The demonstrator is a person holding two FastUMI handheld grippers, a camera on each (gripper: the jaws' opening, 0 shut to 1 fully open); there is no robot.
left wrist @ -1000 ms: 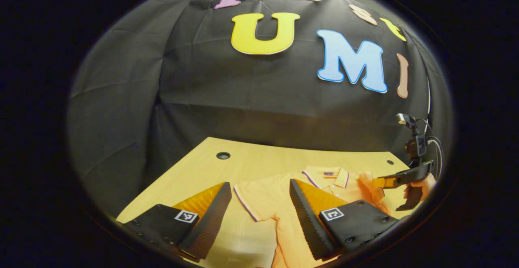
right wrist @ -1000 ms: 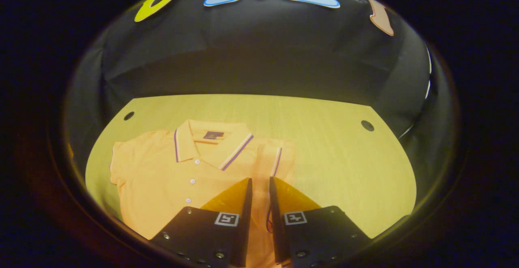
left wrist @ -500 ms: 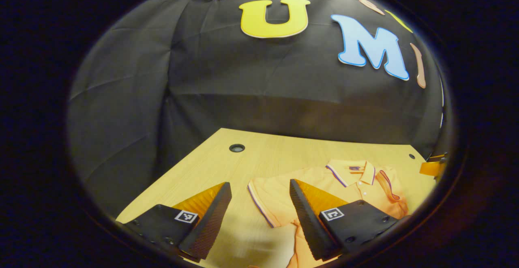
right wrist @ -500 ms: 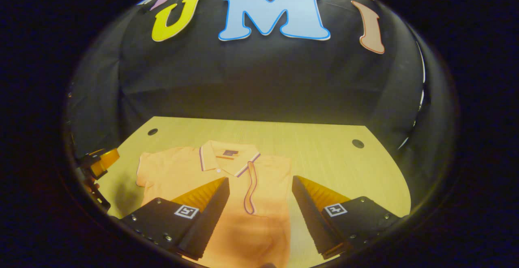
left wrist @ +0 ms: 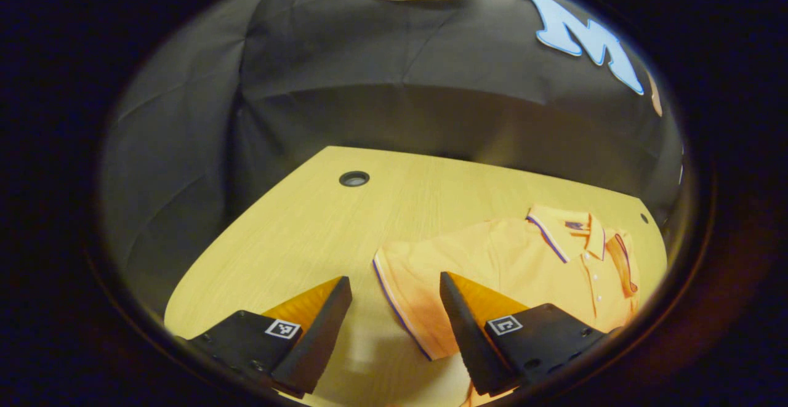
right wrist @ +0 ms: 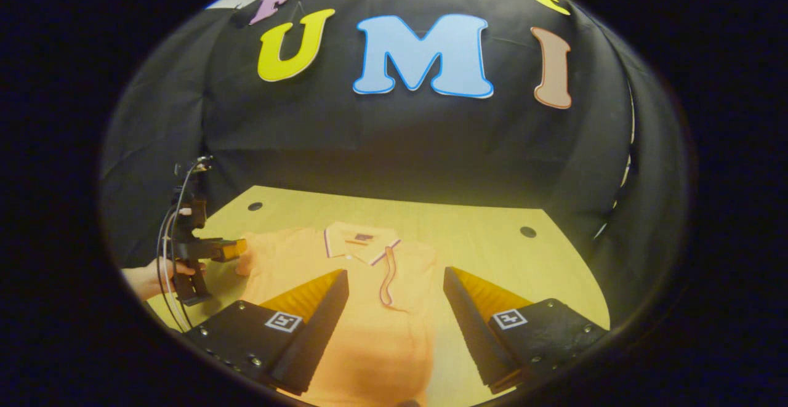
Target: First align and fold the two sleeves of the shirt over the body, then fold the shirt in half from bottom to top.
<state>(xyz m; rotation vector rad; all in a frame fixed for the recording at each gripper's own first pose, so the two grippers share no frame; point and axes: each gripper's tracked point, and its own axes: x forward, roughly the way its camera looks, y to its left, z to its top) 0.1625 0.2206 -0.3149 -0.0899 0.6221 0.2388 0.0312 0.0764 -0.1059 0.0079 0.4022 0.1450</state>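
**Shirt flat on the table, one sleeve folded in, both grippers wide**

The wooden table [right wrist: 492, 222] runs up to the black cloth wall [right wrist: 400, 142] and has small round holes [left wrist: 354, 178] near its far corners. The orange polo shirt [right wrist: 363, 308] lies flat on it, front side up, collar [right wrist: 360, 244] toward the wall. In the right gripper view one striped-edged sleeve [right wrist: 388, 274] lies folded over the body, beside the row of buttons. The other sleeve [left wrist: 409, 284] spreads out flat on the table, its striped hem between the left gripper's fingers in the left gripper view.

The left gripper [left wrist: 394, 299] hangs over that sleeve with its jaws wide apart, holding nothing. The right gripper [right wrist: 394, 290] sits above the lower body of the shirt, jaws likewise apart and empty. At the left edge of the right gripper view a hand [right wrist: 151, 278] holds the left gripper by the spread sleeve.
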